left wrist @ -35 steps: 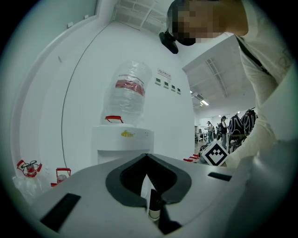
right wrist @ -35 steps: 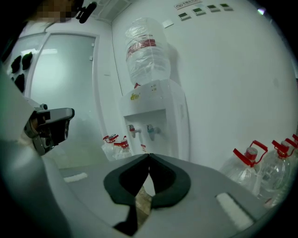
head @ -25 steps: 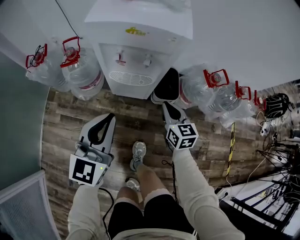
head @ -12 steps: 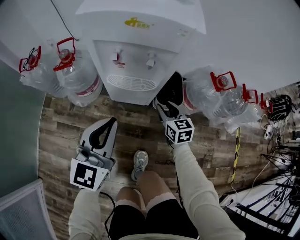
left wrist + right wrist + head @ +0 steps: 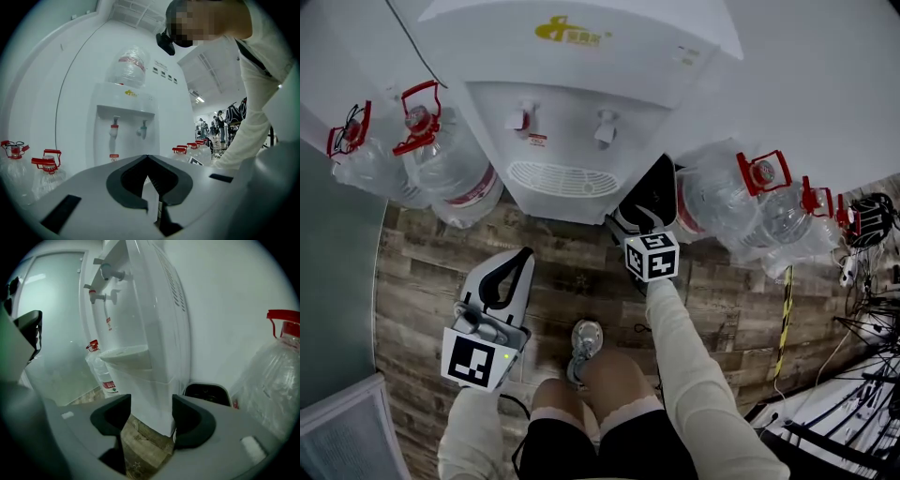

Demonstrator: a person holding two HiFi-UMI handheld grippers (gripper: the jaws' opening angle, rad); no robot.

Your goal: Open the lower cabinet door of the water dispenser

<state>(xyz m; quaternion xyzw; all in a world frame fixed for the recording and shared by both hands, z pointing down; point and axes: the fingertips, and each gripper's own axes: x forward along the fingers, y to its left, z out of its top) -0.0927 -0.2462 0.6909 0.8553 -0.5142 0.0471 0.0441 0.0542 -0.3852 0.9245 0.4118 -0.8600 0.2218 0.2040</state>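
The white water dispenser [image 5: 581, 94] stands against the wall. Its lower cabinet door [image 5: 154, 399] shows only in the right gripper view, below the drip tray. My right gripper [image 5: 649, 199] is low at the dispenser's right front corner. Its jaws have just been opening and stand open [image 5: 151, 416]; the cabinet's corner edge shows between them, apart from the pads. My left gripper [image 5: 523, 258] hangs over the wooden floor in front of the dispenser, shut with nothing in it [image 5: 148, 161].
Large water bottles with red handles lie on the floor left [image 5: 441, 150] and right [image 5: 722, 202] of the dispenser. A dark bin [image 5: 206, 394] sits by the wall behind its right side. Cables [image 5: 862, 281] trail at the far right. The person's shoe [image 5: 584, 337] is between the grippers.
The right gripper has moved in to the dispenser's right front corner and its jaws have opened. The dispenser fills more of the head view. The left gripper stays shut in front.
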